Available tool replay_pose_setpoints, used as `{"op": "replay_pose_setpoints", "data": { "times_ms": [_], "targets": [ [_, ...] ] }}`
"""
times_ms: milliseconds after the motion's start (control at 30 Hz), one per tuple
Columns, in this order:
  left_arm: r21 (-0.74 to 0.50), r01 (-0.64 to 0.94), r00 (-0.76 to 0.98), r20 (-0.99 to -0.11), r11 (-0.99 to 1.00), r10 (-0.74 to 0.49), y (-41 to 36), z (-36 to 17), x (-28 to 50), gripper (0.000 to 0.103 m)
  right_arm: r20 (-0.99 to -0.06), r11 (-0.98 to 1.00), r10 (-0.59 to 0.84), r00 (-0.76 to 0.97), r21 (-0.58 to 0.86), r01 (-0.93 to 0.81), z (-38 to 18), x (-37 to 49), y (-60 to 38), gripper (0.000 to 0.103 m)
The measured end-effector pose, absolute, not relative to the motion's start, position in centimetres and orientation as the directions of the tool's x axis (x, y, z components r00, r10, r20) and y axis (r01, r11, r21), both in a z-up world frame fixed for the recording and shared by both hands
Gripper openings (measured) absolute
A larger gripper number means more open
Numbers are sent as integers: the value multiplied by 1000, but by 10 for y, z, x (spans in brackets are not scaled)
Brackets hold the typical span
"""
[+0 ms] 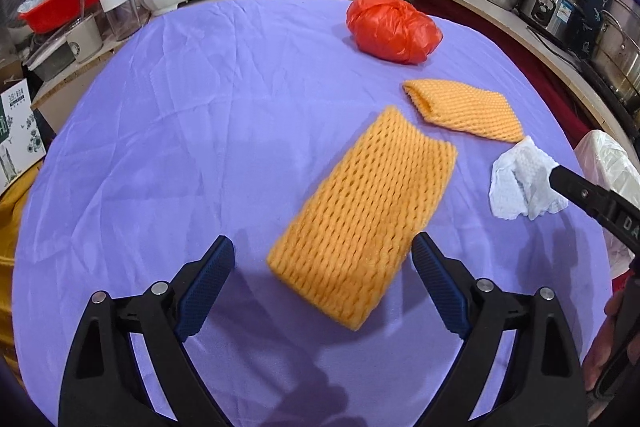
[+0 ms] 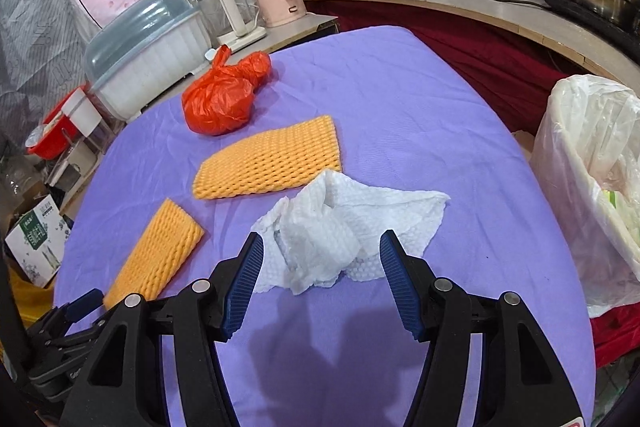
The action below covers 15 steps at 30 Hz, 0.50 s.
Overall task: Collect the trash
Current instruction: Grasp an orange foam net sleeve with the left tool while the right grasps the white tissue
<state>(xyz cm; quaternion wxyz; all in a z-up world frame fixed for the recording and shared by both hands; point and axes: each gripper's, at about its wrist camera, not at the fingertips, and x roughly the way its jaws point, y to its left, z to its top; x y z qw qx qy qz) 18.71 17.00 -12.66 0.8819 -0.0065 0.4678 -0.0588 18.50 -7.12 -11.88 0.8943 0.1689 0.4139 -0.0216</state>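
On the purple-covered surface [image 1: 160,147], the near orange foam net [image 1: 360,223] lay before the left gripper [image 1: 323,259], jaws spread wide. The crumpled paper towel [image 2: 340,227] lay between the right gripper [image 2: 321,251]'s gaping, empty jaws.

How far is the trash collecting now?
Early. The lined bin already holds some waste. Both grippers are open: right gripper straddles the crumpled tissue, left gripper approaches one foam net. The second net and red bag remain.
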Motion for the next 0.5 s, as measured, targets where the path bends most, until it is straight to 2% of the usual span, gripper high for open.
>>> {"op": "replay_pose_setpoints", "data": {
  "times_ms": [233, 367, 433, 500],
  "targets": [
    [-85, 127, 555, -819, 988, -142, 169, -133, 186, 84, -767, 943, 89, 636, 270, 193, -133, 204, -69, 59],
    [-96, 147, 554, -817, 984, -162, 166, -131, 186, 65, -773, 939, 88, 628, 275, 206, -140, 208, -71, 59],
    [-91, 155, 552, -818, 984, -162, 163, -130, 185, 60, -773, 939, 87, 629, 275, 208, -141, 209, -72, 59],
    [-96, 161, 551, -817, 982, -170, 161, -129, 185, 50, -774, 940, 81, 628, 269, 210, -141, 208, -71, 54]
  ]
}}
